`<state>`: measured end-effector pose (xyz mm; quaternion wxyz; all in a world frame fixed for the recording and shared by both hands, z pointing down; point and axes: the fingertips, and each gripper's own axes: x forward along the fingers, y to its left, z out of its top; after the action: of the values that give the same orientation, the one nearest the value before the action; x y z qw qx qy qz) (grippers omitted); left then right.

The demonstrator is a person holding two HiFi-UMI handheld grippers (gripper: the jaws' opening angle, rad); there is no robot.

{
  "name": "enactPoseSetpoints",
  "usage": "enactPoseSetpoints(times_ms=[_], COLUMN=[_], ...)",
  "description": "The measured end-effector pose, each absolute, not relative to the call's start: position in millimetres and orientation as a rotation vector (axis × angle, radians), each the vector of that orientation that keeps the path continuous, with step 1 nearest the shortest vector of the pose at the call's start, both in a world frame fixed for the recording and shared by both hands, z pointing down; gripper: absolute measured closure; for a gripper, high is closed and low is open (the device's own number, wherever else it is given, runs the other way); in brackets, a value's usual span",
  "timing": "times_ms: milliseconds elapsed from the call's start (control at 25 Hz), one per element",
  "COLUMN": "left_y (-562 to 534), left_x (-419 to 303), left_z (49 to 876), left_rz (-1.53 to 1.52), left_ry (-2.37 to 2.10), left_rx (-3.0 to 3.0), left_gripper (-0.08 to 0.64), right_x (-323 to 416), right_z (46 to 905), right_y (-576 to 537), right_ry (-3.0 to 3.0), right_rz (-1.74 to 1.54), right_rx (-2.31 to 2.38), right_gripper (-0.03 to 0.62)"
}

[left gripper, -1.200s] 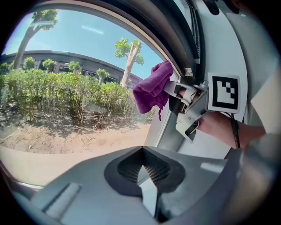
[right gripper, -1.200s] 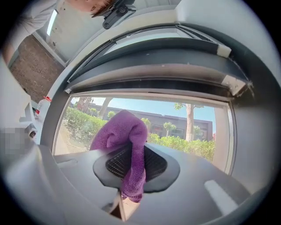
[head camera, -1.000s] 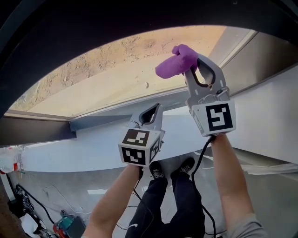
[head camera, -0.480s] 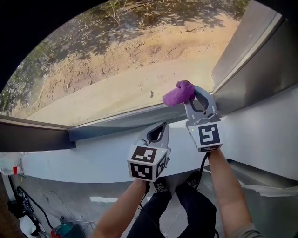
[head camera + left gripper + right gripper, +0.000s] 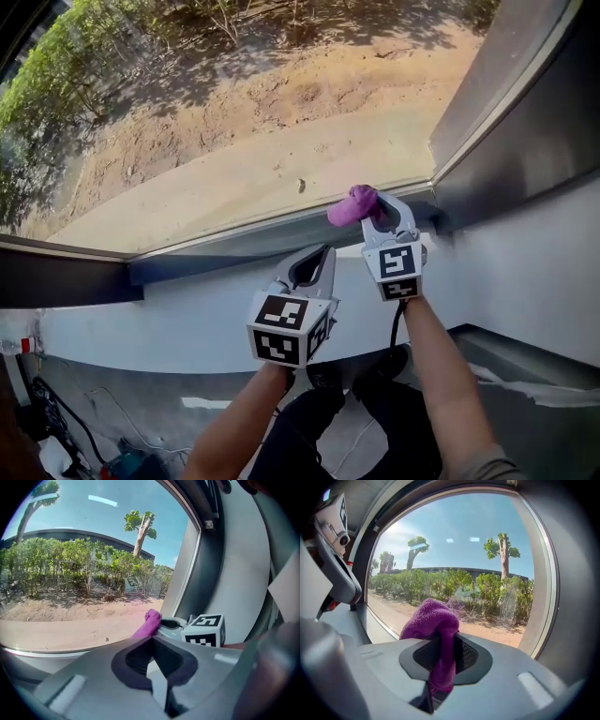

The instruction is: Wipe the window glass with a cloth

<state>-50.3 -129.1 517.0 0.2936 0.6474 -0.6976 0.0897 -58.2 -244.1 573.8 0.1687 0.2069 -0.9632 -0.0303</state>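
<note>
A bunched purple cloth [image 5: 353,205] is pinched in my right gripper [image 5: 372,212], which is shut on it near the lower right corner of the window glass [image 5: 244,122]. In the right gripper view the cloth [image 5: 435,634] bulges out between the jaws, close to the pane [image 5: 464,569]. My left gripper [image 5: 319,260] is lower and to the left, shut and empty, its tips in front of the sill. From the left gripper view, the cloth [image 5: 148,625] and the right gripper's marker cube [image 5: 204,630] show just ahead against the glass [image 5: 84,559].
A grey window frame [image 5: 234,246] runs along the bottom of the pane and a dark upright frame [image 5: 506,103] stands at the right. A white wall [image 5: 169,319] lies below. Legs, shoes and cables [image 5: 56,422] show on the floor beneath.
My right gripper with the cloth has dropped from mid-pane down toward the bottom right corner of the glass. The head view has tilted up, showing more ground outside. The left gripper has hardly moved.
</note>
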Motion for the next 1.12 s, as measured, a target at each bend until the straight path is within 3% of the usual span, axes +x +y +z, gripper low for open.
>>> enactPoseSetpoints(times_ms=[400,880,1120], left_y=[-119,-125,-144], left_x=[-53,-25,-15], left_z=[507,410,354], left_rz=[0.228,0.155,0.142], left_ry=[-1.837,-1.786,-1.782], left_rx=[1.743,1.843,1.912], left_gripper=[0.56,0.56,0.56], right_x=[-53,-13,-4], right_z=[593,295,182], right_y=[-239,-243,-255], right_ry=[-2.599,-2.965,-3.137], right_rz=[0.099,0.11,0.272], right_rx=[0.592,0.844,0.915], right_gripper=[0.512,0.512,0.512])
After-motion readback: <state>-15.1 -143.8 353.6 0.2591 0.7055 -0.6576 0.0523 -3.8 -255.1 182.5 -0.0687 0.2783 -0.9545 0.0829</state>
